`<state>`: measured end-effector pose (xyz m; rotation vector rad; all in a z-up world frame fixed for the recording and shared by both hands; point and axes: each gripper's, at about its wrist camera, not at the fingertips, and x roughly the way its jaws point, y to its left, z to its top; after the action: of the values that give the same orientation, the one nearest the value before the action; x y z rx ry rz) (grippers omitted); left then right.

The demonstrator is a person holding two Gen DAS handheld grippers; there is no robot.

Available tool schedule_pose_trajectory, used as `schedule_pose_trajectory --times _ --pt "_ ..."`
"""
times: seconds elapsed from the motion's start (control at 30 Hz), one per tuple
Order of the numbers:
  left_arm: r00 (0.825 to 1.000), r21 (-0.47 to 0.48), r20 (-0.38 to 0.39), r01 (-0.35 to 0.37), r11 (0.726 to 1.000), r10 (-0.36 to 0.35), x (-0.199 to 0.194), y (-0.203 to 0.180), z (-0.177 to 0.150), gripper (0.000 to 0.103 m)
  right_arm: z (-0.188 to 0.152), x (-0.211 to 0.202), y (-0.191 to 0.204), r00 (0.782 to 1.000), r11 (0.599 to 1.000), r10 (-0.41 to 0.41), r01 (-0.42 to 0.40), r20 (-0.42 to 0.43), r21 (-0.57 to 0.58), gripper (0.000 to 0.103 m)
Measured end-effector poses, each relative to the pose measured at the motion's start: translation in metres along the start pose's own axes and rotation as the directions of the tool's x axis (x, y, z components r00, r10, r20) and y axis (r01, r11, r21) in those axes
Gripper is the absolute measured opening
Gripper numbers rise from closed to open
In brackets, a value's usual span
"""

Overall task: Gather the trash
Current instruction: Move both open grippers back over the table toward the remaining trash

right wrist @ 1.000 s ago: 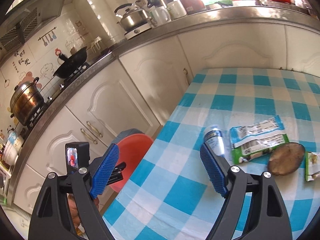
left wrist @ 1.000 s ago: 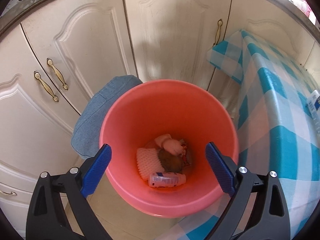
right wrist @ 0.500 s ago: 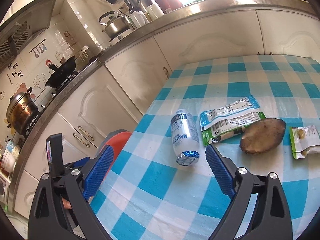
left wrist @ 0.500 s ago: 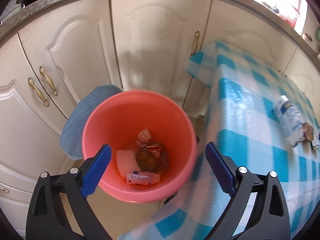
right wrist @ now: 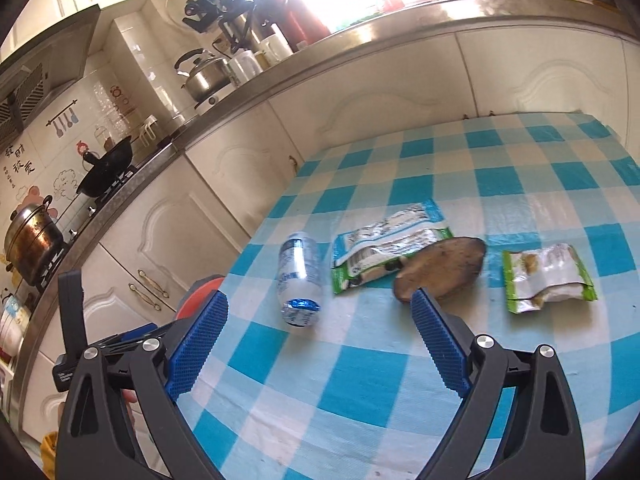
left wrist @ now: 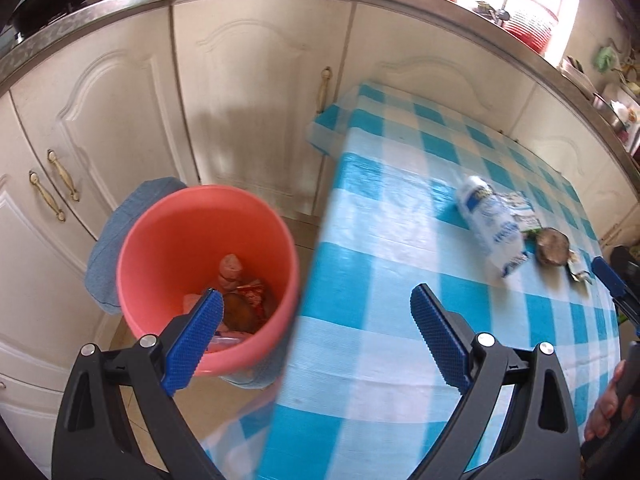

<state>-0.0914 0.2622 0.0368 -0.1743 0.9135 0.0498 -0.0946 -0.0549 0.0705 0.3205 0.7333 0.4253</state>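
Where checked tablecloth (right wrist: pixel 400 380) meets white cabinets (left wrist: pixel 248 92), left gripper (left wrist: pixel 316 338), right gripper (right wrist: pixel 320 338) wide, empty.

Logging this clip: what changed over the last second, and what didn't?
The left gripper swung from above the pink bucket toward the checked table; the right gripper closed in on the bottle. Both stayed open and empty; the table trash stayed put.

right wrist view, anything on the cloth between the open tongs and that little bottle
Nothing visible: only bare checkered tablecloth lies between the right tongs and the bottle. The wrapper and brown peel sit off to its right.
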Motion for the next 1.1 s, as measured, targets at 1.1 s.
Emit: schedule_pose_trajectory --times 1.1 --pt "0.991 0.188 -0.042 0.130 0.973 -0.124 -0.003 -0.123 -0.014 0.095 0.004 -0.030 -0.092 0.994 0.987 -0.107 0.104 0.018 0.122 0.092"
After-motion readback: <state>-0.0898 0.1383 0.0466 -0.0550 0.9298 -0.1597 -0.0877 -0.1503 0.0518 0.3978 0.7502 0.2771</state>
